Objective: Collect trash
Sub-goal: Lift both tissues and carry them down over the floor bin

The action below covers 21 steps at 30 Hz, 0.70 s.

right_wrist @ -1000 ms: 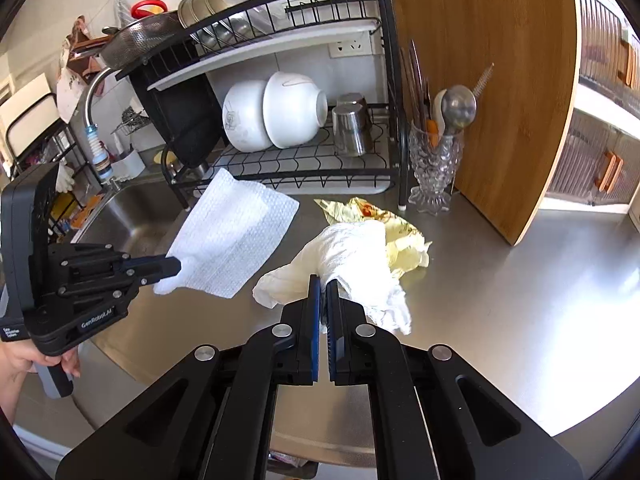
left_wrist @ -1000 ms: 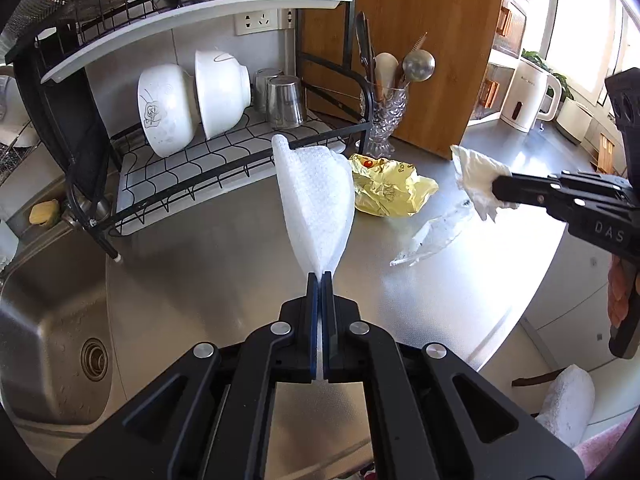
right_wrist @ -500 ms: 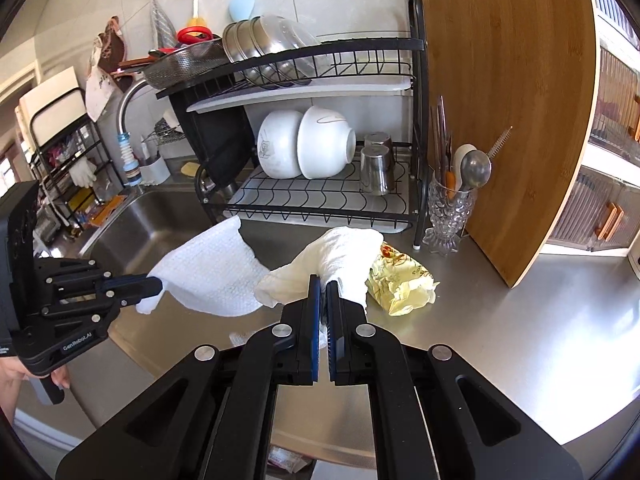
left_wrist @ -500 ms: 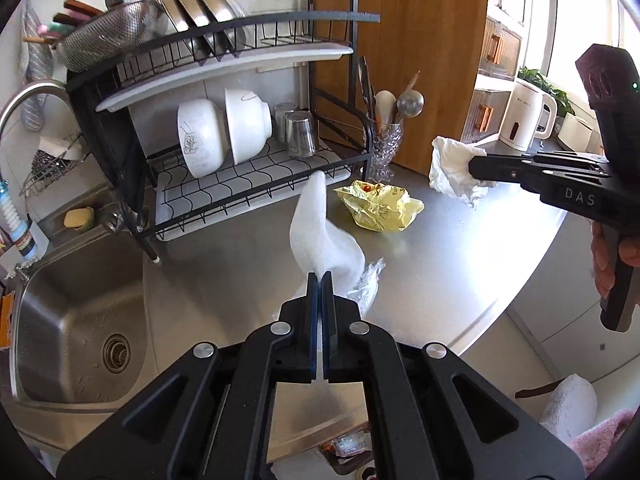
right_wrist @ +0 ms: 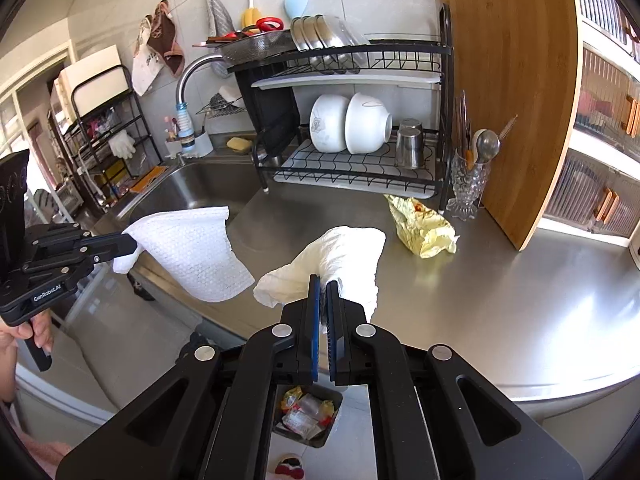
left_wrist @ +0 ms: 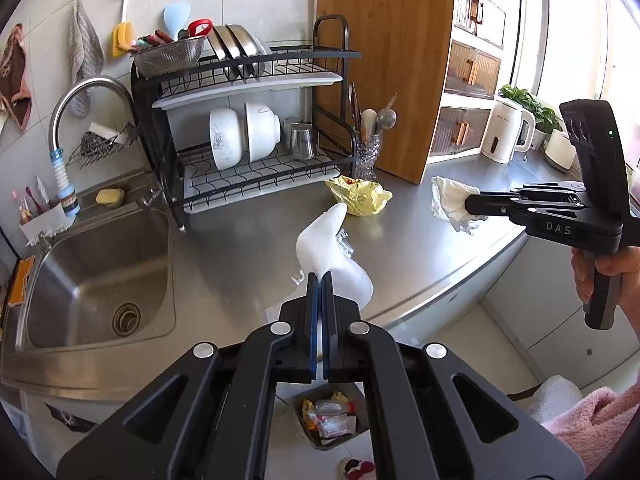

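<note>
Tongs clamp paper: left tongs [left_wrist: 320,280] hold towel [left_wrist: 332,256], right tongs [right_wrist: 323,284] hold tissue [right_wrist: 332,256]; wrapper [right_wrist: 420,224] at one o'clock, counter [right_wrist: 520,300] edge near.

Home kitchen: steel sink [left_wrist: 96,272] with tap [left_wrist: 86,92], dish rack [left_wrist: 256,148] holding bowls [right_wrist: 352,122], electric kettle [left_wrist: 508,132], wooden cutting board [left_wrist: 392,76]

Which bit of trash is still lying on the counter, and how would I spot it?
Find the black dish rack beside the sink. On the steel counter just in front of its right end, by the glass cup of spoons, lies a crumpled yellow wrapper. It is the only yellow piece; the two white papers hang from grippers.
</note>
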Available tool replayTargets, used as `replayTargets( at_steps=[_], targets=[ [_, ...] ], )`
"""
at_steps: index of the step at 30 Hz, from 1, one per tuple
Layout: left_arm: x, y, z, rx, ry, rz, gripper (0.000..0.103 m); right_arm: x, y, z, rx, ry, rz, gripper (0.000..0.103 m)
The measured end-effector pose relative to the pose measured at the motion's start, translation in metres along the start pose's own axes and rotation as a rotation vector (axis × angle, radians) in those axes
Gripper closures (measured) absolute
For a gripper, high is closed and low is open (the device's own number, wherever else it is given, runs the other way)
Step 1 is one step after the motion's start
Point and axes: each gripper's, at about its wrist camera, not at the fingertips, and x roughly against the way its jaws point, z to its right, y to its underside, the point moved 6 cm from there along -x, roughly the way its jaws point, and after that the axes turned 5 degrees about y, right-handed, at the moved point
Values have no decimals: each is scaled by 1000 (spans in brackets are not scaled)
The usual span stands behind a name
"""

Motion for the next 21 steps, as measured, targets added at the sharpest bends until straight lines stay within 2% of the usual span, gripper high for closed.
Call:
replayTargets(
  at_steps=[4, 10, 15, 21],
  targets=[
    [6, 36, 6, 46, 3, -30, 103, 5, 32, -9, -5, -6, -41, 99],
    [-2, 91, 14, 114, 31, -105, 103, -10, 91, -14, -50, -9, -149, 99],
    [-26, 137, 15, 184, 55, -191, 103, -32, 138, -18, -71, -2, -243, 99],
    [-72, 190, 13, 238, 66, -310, 103, -76, 193, -23, -76, 14, -370, 99]
  ],
)
